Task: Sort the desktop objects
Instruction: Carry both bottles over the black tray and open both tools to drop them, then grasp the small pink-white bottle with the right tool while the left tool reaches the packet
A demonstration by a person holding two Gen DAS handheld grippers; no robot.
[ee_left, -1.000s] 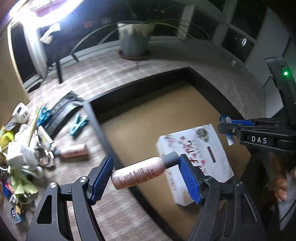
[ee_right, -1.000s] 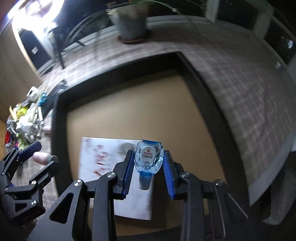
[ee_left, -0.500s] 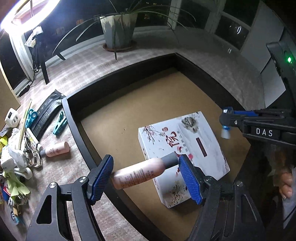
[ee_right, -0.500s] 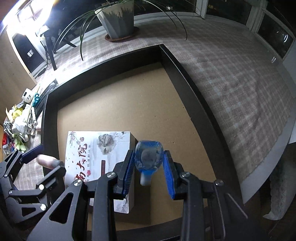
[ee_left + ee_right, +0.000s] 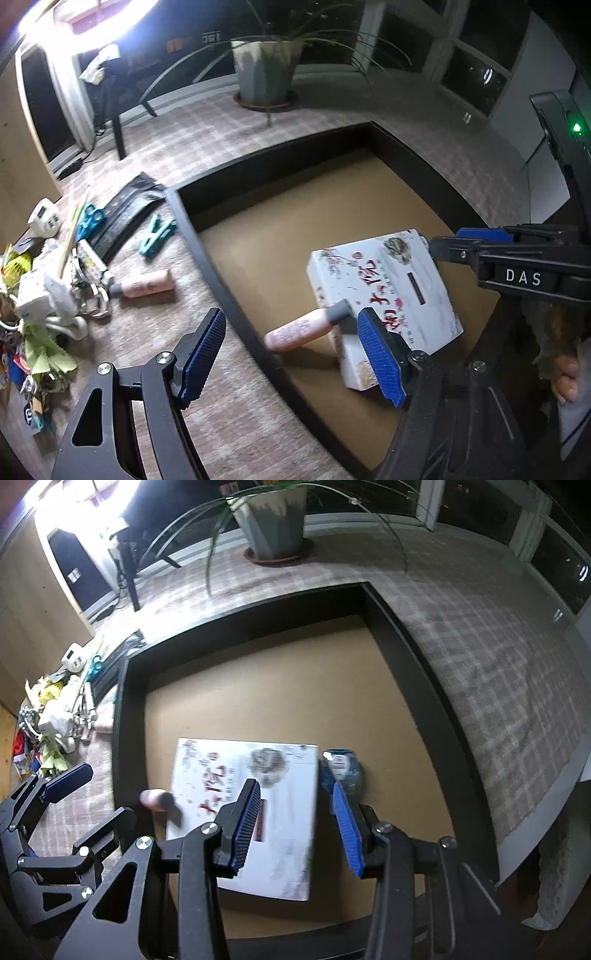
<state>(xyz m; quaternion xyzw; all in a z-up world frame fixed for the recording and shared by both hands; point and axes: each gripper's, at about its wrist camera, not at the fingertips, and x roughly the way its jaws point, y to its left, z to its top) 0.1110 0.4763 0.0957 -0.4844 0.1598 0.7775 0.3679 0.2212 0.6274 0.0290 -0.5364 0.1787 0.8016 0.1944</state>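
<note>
Now both fingers (image 5: pixel 207 350) apart, bottles (image 5: pixel 303 330) released.

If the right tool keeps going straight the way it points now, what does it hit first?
Most likely the white printed box lying in the black-framed tray: it fills the gap between the open right tool's fingers. The small blue clear bottle lies just right of that line. Depth is hard to judge.

Dark windows (image 5: pixel 476 70) (bright lamp (image 5: pixel 96 26))

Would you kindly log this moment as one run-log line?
left gripper: open | right gripper: open | pink bottle: in tray, against white box | blue bottle: in tray, right of box
</note>
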